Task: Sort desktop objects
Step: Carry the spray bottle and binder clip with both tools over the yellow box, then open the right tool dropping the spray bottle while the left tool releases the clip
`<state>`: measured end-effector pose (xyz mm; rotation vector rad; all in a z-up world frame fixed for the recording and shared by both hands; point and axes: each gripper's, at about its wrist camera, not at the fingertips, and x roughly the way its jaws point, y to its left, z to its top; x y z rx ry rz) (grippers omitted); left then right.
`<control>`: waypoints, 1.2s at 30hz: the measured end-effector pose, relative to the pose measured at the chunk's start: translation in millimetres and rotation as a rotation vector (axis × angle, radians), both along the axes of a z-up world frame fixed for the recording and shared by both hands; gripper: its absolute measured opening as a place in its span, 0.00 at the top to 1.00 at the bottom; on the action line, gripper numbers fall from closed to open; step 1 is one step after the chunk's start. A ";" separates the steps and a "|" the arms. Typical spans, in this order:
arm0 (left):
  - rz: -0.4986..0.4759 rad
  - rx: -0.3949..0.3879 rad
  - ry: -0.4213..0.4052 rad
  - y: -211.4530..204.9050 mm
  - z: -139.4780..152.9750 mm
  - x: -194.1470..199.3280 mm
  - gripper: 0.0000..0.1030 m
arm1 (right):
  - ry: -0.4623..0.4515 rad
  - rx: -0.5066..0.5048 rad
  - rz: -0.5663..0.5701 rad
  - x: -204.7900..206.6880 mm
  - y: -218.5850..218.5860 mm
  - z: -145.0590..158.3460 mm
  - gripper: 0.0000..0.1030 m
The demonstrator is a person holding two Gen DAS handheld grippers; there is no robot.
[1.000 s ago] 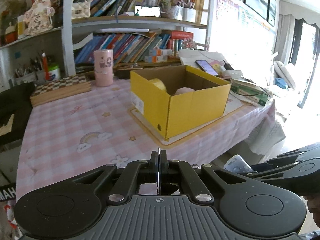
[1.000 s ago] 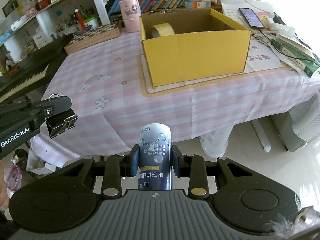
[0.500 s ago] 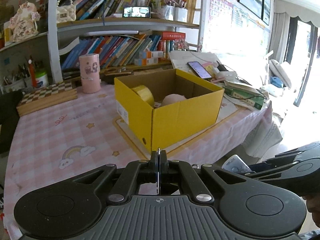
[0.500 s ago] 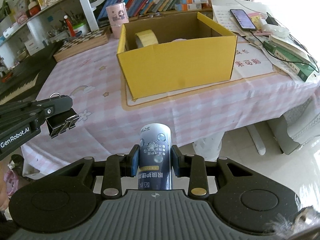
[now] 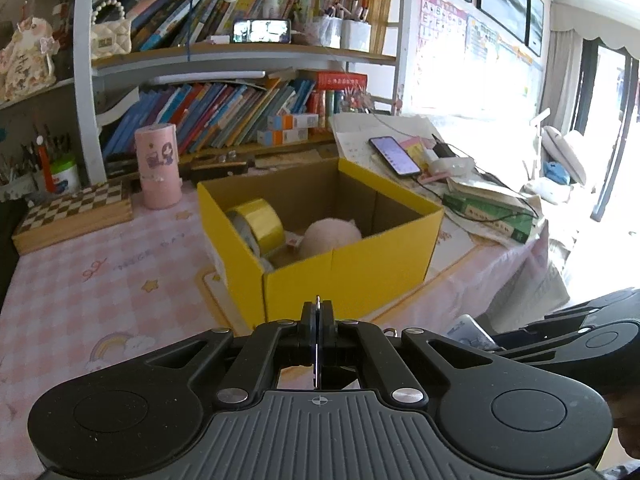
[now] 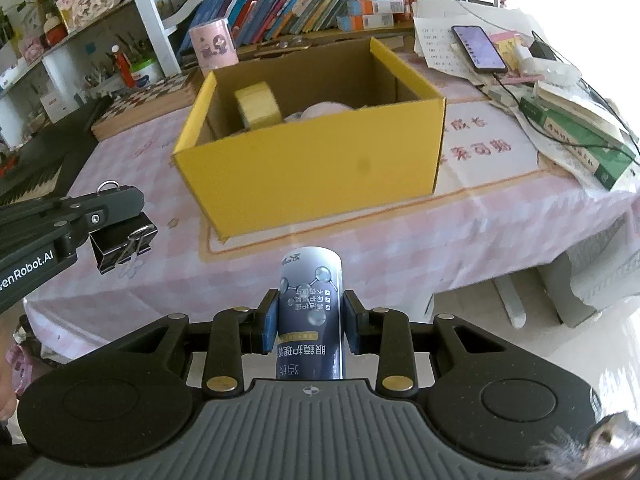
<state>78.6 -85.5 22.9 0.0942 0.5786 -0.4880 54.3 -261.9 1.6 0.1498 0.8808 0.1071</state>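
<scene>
While right claw (image 6: 308, 326) grips Chinese-labelled can (image 6: 310, 312), "enRobot.AI" on left claw (image 6: 120, 216)

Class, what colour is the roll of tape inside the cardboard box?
Yellow. The roll of tape stands against the left wall inside the cardboard box, clearest in the left wrist view.

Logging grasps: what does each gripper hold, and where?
Left gripper: black binder clip, by its wire handle. Right gripper: dark blue cylindrical bottle, mid-body.
</scene>
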 end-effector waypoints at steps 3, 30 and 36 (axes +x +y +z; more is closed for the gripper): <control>0.011 -0.002 -0.012 -12.5 3.1 9.8 1.00 | -0.016 0.003 0.010 12.4 -14.3 3.8 0.71; 0.200 0.099 -0.074 -89.6 -7.9 130.0 1.00 | -0.262 -0.017 0.227 168.2 -75.4 63.5 0.71; 0.209 0.143 0.001 -94.9 -31.3 146.8 1.00 | -0.208 -0.081 0.320 204.6 -62.4 44.7 0.71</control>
